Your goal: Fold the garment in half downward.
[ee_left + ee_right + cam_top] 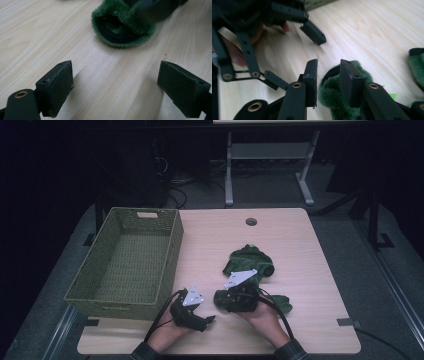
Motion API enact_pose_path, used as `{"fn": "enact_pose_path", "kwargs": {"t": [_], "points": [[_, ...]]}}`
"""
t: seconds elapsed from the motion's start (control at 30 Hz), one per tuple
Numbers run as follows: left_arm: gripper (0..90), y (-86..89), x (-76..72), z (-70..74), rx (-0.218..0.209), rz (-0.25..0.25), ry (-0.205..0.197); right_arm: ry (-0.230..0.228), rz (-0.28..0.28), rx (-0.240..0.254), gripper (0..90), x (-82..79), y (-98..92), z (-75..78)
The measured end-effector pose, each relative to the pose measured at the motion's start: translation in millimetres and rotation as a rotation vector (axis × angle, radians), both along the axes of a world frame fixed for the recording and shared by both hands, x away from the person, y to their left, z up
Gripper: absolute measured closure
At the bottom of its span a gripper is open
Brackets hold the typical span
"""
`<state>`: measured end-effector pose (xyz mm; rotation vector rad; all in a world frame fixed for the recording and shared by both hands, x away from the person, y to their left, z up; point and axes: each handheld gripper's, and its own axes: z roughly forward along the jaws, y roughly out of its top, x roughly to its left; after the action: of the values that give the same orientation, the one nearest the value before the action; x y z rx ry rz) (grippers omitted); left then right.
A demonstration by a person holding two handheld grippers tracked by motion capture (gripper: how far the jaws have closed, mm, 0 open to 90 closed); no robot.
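A green fuzzy slipper [332,100] with a dark lining sits between the jaws of my right gripper [328,66], which is shut on its rim near the table's front. In the high view that gripper [221,299] points left toward my left gripper [207,319]. My left gripper [117,70] stands open just above the bare wood, nothing between its pads, facing the held slipper [120,30] a short way ahead. A second green slipper [250,261] lies on the table behind the right gripper. More green plush [283,304] shows to the right of the right hand.
A woven olive basket [125,300], empty, stands at the table's left, close to my left gripper. The wooden table [280,230] has a round cable hole [251,221] near its far edge. Desk legs and cables sit on the floor beyond.
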<state>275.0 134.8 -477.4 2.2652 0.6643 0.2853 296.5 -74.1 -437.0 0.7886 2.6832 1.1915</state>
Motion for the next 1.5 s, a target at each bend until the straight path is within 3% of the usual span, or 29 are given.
{"fn": "enact_pose_path", "kwargs": {"t": [0.17, 0.23, 0.37, 0.5, 0.7, 0.87, 1.0, 1.27, 1.5], "points": [[12.5, 0.3, 0.1, 0.2, 0.005, -0.003, 0.001, 0.003, 0.005, -0.079, 67.4, 0.6, 10.9, -16.2], [12.4, 0.3, 0.2, 0.1, 0.002, -0.004, 0.001, -0.014, 0.001, -0.098, 67.5, -0.6, 13.7, -21.8], [12.3, 0.2, 0.2, 0.0, 0.001, -0.003, 0.000, -0.078, -0.006, -0.136, 75.3, -3.6, 15.6, -25.4], [12.3, 0.1, 0.1, 0.0, -0.001, -0.003, 0.001, -0.112, -0.018, -0.159, 83.3, -7.1, 16.8, -25.7], [12.3, 0.3, 0.2, 0.0, -0.001, -0.004, 0.003, -0.049, -0.004, -0.101, 84.4, -5.7, 13.0, -22.3], [12.3, 0.3, 0.4, -0.1, -0.005, -0.006, 0.003, -0.026, 0.019, -0.020, 84.0, -8.0, 3.9, -11.8], [12.3, 0.2, 0.2, 0.0, -0.007, -0.004, 0.005, 0.003, 0.006, 0.045, 83.3, -8.6, -9.8, -4.3], [12.3, 0.0, 0.3, -0.3, -0.010, -0.005, 0.007, 0.000, -0.032, 0.141, 82.2, -6.2, -40.1, 9.0], [12.3, 0.1, 0.3, -0.3, -0.009, -0.006, 0.006, -0.027, -0.064, 0.183, 81.1, -6.2, -63.5, 19.4]]}}
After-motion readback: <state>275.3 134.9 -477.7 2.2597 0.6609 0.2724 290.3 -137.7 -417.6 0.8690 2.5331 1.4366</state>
